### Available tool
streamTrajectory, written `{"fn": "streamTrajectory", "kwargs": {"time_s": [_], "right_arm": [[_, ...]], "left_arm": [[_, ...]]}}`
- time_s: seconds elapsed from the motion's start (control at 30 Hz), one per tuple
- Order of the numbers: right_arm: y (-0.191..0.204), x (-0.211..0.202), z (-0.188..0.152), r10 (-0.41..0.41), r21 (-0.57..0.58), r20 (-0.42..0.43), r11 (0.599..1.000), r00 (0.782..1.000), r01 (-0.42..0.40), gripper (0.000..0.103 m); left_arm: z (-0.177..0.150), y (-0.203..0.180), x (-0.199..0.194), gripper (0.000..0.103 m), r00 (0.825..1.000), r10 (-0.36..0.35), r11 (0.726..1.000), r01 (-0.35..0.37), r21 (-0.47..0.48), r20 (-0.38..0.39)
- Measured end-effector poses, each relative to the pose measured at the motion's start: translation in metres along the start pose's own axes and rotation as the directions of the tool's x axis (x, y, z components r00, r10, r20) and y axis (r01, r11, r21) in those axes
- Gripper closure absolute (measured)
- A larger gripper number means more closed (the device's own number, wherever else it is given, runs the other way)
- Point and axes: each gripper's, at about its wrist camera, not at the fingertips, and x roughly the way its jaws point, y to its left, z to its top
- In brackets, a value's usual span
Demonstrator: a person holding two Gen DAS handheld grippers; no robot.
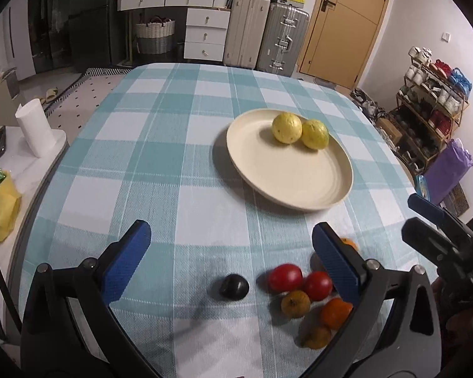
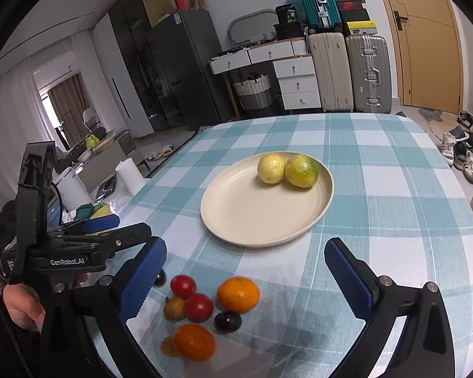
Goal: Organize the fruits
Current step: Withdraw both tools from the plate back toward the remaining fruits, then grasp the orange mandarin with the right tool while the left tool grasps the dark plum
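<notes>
Fruits sit in two groups on your checked tablecloth (image 2: pixel 378 163): two yellow-green round ones (image 2: pixel 287 168) touching each other at the far side of the cream plate (image 2: pixel 236 214), and a loose cluster on the cloth near you. In that cluster you can count two red tomatoes (image 2: pixel 190 297), two oranges (image 2: pixel 238 294) (the second nearest you), two dark plums (image 2: pixel 227 321) (one half hidden behind your right gripper's left finger) and one small brownish-yellow fruit (image 2: pixel 174 308), with another scrap of orange-brown just showing beside the near orange. Your left gripper (image 1: pixel 230 252) is spread wide with nothing between its pads; one plum (image 1: pixel 233 286) lies on the cloth below the gap. Your right gripper (image 2: pixel 246 271) is likewise spread wide and empty, above the cluster. You have bare cloth between cluster and plate, and the near half of the plate is free. To the right of the plate the cloth runs open to the table's rounded edge; on the left, the edge drops close to a white side surface holding a paper roll (image 2: pixel 131 173).
</notes>
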Motion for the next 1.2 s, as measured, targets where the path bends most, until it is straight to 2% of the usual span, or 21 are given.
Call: {"fn": "streamTrajectory", "kwargs": {"time_s": [0.2, 0.47, 0.8, 0.87, 0.93, 1.07, 1.17, 1.2], "right_arm": [[-0.008, 0.007, -0.012, 0.023, 0.058, -0.027, 0.998, 0.999, -0.021, 0.001], [-0.014, 0.026, -0.026, 0.066, 0.109, -0.12, 0.993, 0.991, -0.053, 0.001], [-0.008, 0.043, -0.035, 0.112, 0.109, -0.164, 0.99, 0.98, -0.095, 0.002], [-0.009, 0.046, -0.036, 0.121, 0.115, -0.174, 0.988, 0.977, -0.102, 0.007], [-0.009, 0.049, -0.037, 0.131, 0.12, -0.186, 0.987, 0.974, -0.11, 0.02], [-0.01, 0.054, -0.039, 0.144, 0.132, -0.206, 0.984, 0.968, -0.119, 0.028], [-0.009, 0.057, -0.04, 0.148, 0.135, -0.214, 0.983, 0.966, -0.121, 0.042], [-0.009, 0.058, -0.04, 0.149, 0.136, -0.218, 0.983, 0.965, -0.121, 0.05]], "left_arm": [[-0.011, 0.003, 0.003, 0.001, 1.0, -0.021, 1.0, 0.02, -0.017, -0.014], [-0.019, 0.015, 0.015, 0.001, 0.997, -0.053, 0.997, 0.05, -0.056, -0.05], [-0.025, 0.025, 0.022, 0.001, 0.997, -0.045, 0.996, 0.04, -0.076, -0.062], [-0.026, 0.028, 0.023, 0.001, 0.997, -0.043, 0.996, 0.037, -0.082, -0.068], [-0.027, 0.03, 0.025, 0.001, 0.997, -0.035, 0.996, 0.028, -0.088, -0.072], [-0.028, 0.032, 0.026, 0.001, 0.996, -0.031, 0.995, 0.023, -0.096, -0.078], [-0.028, 0.034, 0.025, 0.001, 0.997, -0.025, 0.995, 0.018, -0.097, -0.075], [-0.028, 0.034, 0.025, 0.001, 0.997, -0.027, 0.995, 0.02, -0.098, -0.074]]}}
